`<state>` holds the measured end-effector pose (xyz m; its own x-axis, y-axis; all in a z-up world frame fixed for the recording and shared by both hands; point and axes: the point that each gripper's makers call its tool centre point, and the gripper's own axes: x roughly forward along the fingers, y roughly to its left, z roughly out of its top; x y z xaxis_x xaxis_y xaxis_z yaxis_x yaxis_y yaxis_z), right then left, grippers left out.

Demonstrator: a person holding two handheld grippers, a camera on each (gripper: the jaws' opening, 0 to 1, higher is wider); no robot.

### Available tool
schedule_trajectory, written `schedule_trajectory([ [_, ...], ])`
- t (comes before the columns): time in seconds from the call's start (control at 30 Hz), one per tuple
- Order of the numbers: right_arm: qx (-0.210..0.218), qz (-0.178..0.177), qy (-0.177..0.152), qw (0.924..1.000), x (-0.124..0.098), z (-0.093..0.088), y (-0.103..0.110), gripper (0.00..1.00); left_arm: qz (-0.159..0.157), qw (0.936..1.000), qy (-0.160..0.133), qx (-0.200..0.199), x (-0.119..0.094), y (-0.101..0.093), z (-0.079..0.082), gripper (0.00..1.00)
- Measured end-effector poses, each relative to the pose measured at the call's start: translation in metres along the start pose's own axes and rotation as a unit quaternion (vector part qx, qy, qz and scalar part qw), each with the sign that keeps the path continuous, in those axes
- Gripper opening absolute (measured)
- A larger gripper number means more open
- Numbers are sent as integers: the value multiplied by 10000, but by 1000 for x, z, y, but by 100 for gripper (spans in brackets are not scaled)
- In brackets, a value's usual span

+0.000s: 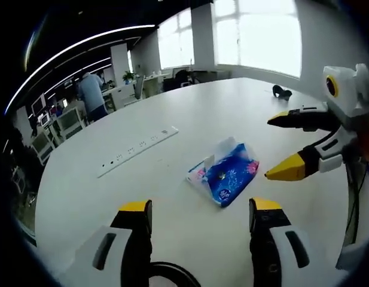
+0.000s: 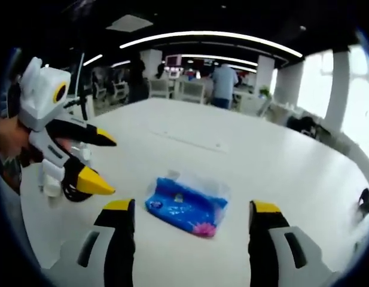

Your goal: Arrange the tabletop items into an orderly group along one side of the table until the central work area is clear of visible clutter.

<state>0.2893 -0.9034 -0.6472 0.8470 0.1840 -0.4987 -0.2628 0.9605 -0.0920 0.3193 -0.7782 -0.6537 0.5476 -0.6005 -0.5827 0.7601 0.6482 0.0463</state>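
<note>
Left gripper (image 1: 201,214) jaws wide apart, empty, right gripper (image 2: 191,216) likewise spread, empty, tissue pack (image 1: 223,172) mid-table (image 1: 172,89), untouched.

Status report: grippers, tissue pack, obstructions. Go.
Left gripper open, right gripper open, both empty. Blue tissue pack flat on white table, ungripped. Small dark object by far edge; path unobstructed.
</note>
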Motion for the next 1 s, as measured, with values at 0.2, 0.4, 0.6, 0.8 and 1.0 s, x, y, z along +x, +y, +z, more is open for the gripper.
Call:
schedule_trajectory([
  [0.2, -46, 39, -38, 10000, -2, 8, 9, 76, 45, 10000, -80, -16, -12, 7, 2, 65],
  [0.4, -76, 74, -82, 9999, -3, 18, 19, 77, 97, 9998, -163, 3, -25, 17, 4, 66],
  [0.6, -202, 128, -154, 9996, -4, 29, 33, 76, 182, 9995, -256, 33, -39, 29, 8, 66],
  [0.8, -287, 206, -248, 9991, -4, 40, 48, 76, 310, 9990, -317, 41, -54, 43, 8, 66],
  [1.0, -362, 303, -323, 9984, -5, 50, 61, 76, 393, 9986, -346, 12, -68, 51, 3, 66],
])
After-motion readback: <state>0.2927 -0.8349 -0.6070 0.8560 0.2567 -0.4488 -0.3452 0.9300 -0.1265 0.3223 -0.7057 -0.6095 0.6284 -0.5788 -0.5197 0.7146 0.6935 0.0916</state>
